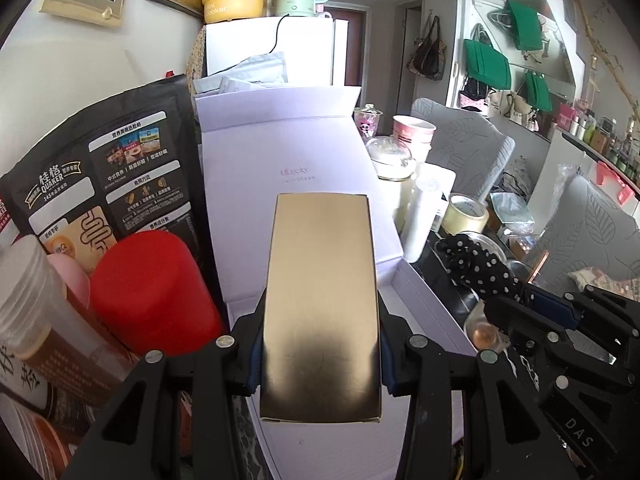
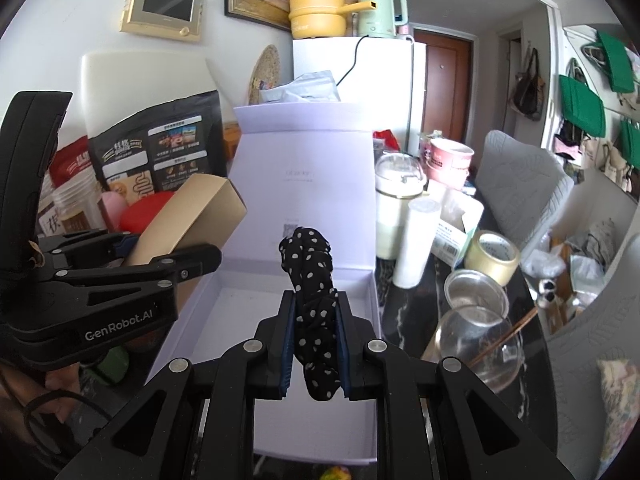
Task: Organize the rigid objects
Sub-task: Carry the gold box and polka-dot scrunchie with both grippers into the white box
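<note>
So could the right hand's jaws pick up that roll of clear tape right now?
Probably not yet: the right gripper is already shut on a polka-dot cloth. The tape roll itself sits uncovered on the table, so the way looks free once the cloth is dropped.

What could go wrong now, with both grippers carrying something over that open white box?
1. The gold box is pinched only near its lower end by the left gripper, so it might tip or slip.
2. The right gripper squeezes a soft polka-dot cloth; it could snag.
3. The glass jar stands close beside the white box and could be knocked.
</note>
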The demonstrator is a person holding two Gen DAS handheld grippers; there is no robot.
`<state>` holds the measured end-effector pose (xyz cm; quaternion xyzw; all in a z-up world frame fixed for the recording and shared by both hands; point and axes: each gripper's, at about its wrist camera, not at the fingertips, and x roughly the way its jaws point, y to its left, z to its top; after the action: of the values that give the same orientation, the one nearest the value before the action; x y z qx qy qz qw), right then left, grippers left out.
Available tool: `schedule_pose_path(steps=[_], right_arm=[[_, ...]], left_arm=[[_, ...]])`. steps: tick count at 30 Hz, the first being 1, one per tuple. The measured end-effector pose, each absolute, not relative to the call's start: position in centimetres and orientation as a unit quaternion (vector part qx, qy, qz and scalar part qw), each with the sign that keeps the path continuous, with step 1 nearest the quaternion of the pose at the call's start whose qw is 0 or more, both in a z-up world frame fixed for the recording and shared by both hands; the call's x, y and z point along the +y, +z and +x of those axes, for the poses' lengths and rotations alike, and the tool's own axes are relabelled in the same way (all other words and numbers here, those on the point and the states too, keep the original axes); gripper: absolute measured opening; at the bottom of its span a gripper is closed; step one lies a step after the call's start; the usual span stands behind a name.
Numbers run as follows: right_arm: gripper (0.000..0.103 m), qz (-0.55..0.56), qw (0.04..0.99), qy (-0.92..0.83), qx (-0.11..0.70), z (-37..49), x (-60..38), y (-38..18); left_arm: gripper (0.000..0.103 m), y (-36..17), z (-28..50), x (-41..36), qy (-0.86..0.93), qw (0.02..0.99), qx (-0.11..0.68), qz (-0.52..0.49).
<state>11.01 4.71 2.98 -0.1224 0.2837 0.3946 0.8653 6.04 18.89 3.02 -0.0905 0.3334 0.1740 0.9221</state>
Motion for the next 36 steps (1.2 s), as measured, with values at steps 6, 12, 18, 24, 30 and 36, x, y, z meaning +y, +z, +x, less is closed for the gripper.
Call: schedule_pose_path(steps=[6, 12, 18, 24, 30, 36], right_arm=[[0.018, -0.127, 0.866, 0.383, 0.295, 12.3, 6.3, 2.1], [0.018, -0.138, 0.862, 0.375, 0.313, 13.3, 7.5, 0.3], [0.018, -0.146, 0.858, 0.364, 0.333, 14.4, 8.1, -1.4], [0.018, -0.157, 0.851, 0.358, 0.352, 15.0, 8.6, -3.1], [0.018, -0.165, 0.844, 0.357, 0.365, 15.1, 9.2, -4.1], [0.019, -0.169, 0.843, 0.352, 0.37, 15.1, 9.3, -4.4]], left_arm=[[0.043, 1.4, 7.1, 20.2, 0.183, 0.914, 0.351, -0.09], [0.043, -0.7, 8.3, 20.8, 0.179, 0.904, 0.378, -0.089], [0.043, -2.6, 9.4, 20.9, 0.166, 0.897, 0.401, -0.088], [0.043, -4.9, 10.3, 21.0, 0.156, 0.885, 0.429, -0.092], [0.043, -6.2, 10.8, 21.2, 0.155, 0.876, 0.445, -0.102], [0.043, -6.5, 11.0, 21.3, 0.161, 0.874, 0.446, -0.105]])
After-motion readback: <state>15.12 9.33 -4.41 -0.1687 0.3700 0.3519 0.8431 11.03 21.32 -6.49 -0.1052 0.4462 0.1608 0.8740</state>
